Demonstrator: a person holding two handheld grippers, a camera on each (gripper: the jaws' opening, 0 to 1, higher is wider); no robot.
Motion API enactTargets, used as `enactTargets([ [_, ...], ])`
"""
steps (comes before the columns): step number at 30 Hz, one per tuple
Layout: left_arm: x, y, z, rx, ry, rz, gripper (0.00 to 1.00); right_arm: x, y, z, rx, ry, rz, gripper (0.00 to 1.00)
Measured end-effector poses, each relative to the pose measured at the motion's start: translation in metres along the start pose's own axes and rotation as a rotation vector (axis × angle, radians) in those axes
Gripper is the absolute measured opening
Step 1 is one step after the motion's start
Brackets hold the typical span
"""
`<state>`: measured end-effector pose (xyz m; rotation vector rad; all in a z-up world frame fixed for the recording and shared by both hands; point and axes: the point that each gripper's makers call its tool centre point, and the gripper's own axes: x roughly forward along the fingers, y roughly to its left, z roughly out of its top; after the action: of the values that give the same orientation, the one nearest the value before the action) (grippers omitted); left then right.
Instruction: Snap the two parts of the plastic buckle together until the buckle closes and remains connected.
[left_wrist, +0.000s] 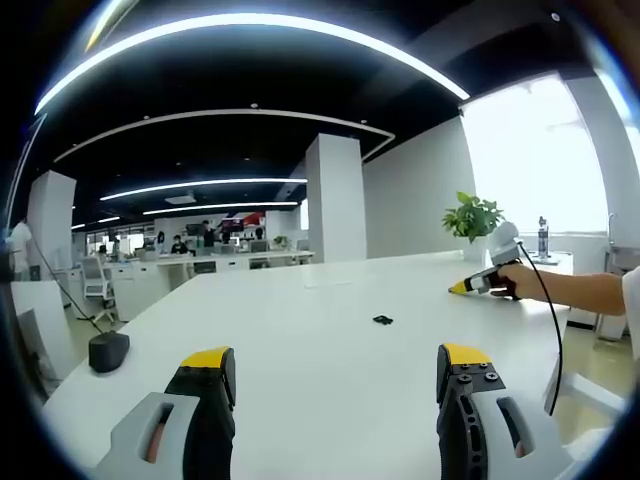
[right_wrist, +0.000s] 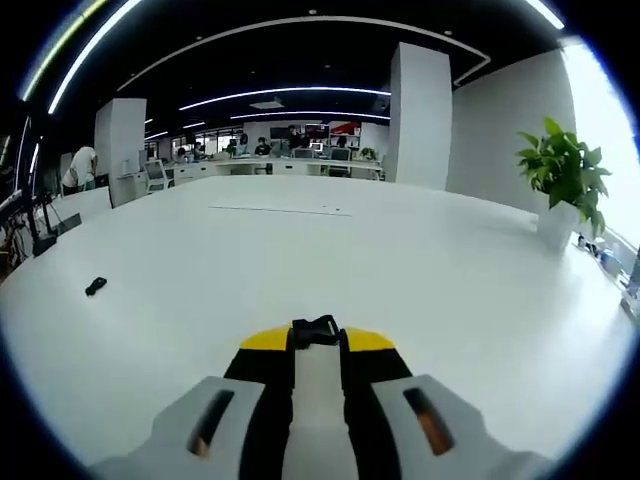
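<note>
Two small black plastic buckle halves, well apart on a wide white table (left_wrist: 300, 330). One half (right_wrist: 316, 330) pinched between the yellow tips of the right gripper (right_wrist: 317, 340), jaws nearly together on it, most of the piece poking forward past the tips. Other half (left_wrist: 382, 320) loose on the tabletop, out in front of the left gripper (left_wrist: 335, 365) and also visible far left in the right gripper view (right_wrist: 95, 286).

Likely very light, stiff and a little slick: apt to skid on the smooth table if nudged, and to twist in a pinch taken off-centre. Best taken across the flat body, mating end left clear and pointing at its partner. Prongs probably springy, so a straight, aligned push until the click, not a sideways squeeze.

Left gripper's jaws wide apart, nothing between them, held low over the table and aimed across it toward the loose half. Right gripper seen from the left gripper view (left_wrist: 470, 286) out at the right, held level just above the table by a bare forearm (left_wrist: 580, 290), cable trailing down. A potted plant (left_wrist: 472, 216) behind it; a dark object (left_wrist: 108, 350) near the table's left edge.
</note>
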<state>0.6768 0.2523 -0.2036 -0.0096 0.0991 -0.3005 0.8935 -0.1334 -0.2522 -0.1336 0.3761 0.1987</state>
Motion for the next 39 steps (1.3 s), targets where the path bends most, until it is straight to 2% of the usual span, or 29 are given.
enactTargets([
  [6,0.0,0.0,0.0,-0.001,-0.001,0.0,0.84,0.0,0.001,-0.002,0.005,0.012,0.004,0.3],
  [11,-0.001,0.001,0.0,-0.001,-0.002,0.002,0.84,-0.002,0.003,0.0,0.02,0.003,0.01,0.34],
  [30,0.011,-0.007,-0.002,0.01,0.015,-0.018,0.84,-0.013,0.01,0.037,0.002,-0.12,0.017,0.35],
  [35,0.015,-0.011,0.004,0.018,0.008,-0.038,0.84,-0.012,0.012,0.047,-0.001,-0.161,0.019,0.35],
  [39,0.022,-0.013,0.008,0.031,0.011,-0.059,0.83,-0.011,0.017,0.049,0.013,-0.178,0.049,0.36],
])
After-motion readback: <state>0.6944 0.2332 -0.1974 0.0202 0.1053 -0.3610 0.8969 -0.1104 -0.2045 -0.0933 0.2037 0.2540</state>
